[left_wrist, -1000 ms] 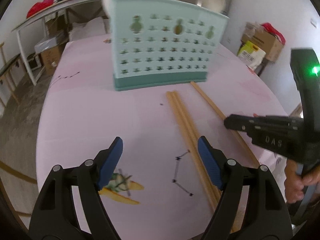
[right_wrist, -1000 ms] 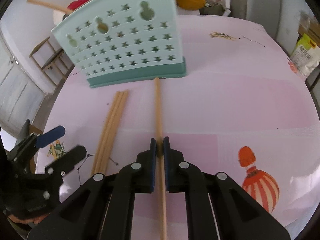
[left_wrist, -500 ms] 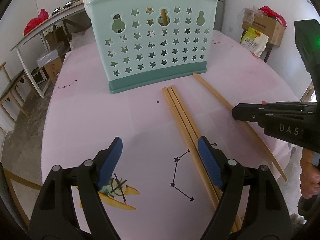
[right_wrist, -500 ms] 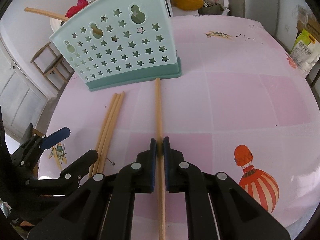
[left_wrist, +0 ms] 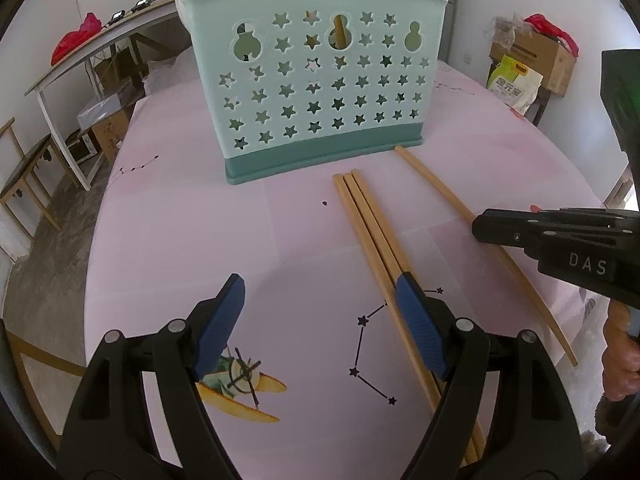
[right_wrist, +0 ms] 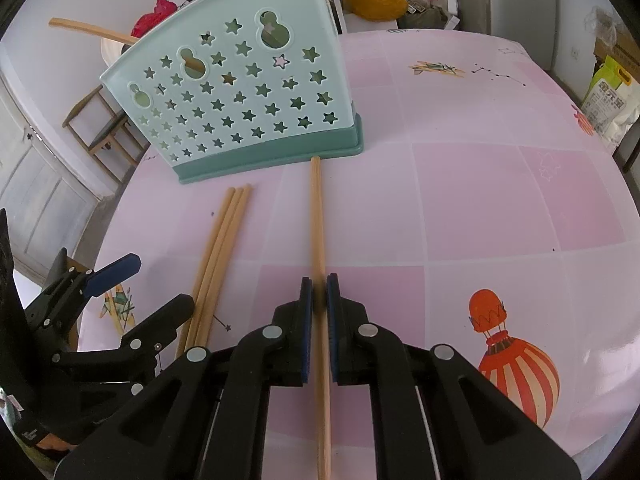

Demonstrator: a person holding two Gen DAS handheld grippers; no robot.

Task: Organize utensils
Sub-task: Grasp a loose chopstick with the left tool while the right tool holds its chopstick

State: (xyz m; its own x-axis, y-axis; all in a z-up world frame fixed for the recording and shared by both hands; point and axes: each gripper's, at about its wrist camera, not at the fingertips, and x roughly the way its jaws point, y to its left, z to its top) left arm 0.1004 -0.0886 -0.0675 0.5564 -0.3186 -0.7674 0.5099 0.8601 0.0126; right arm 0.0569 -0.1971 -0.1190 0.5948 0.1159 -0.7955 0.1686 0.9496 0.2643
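A mint-green utensil holder (left_wrist: 316, 92) (right_wrist: 240, 100) with star holes stands upright at the far side of the pink table, with sticks poking out of its top. Three wooden chopsticks (left_wrist: 372, 236) (right_wrist: 218, 256) lie side by side in front of it. A single chopstick (left_wrist: 452, 200) (right_wrist: 318, 220) lies to their right, its far end at the holder's base. My right gripper (right_wrist: 319, 292) (left_wrist: 480, 227) is shut on this single chopstick near its middle. My left gripper (left_wrist: 320, 308) (right_wrist: 156, 284) stands open above the cloth, its right pad over the three chopsticks and nothing between its pads.
The round table's pink cloth (right_wrist: 500, 200) has printed balloon, plane and star figures. The table edge drops off on the left (left_wrist: 90, 280). Cardboard boxes and a yellow-green bag (left_wrist: 514, 84) stand on the floor at the right, a white side table (left_wrist: 92, 56) at the left.
The left wrist view was tilted and blurred a second ago and is now steady and level. The right gripper has kept its grip on the single chopstick without moving.
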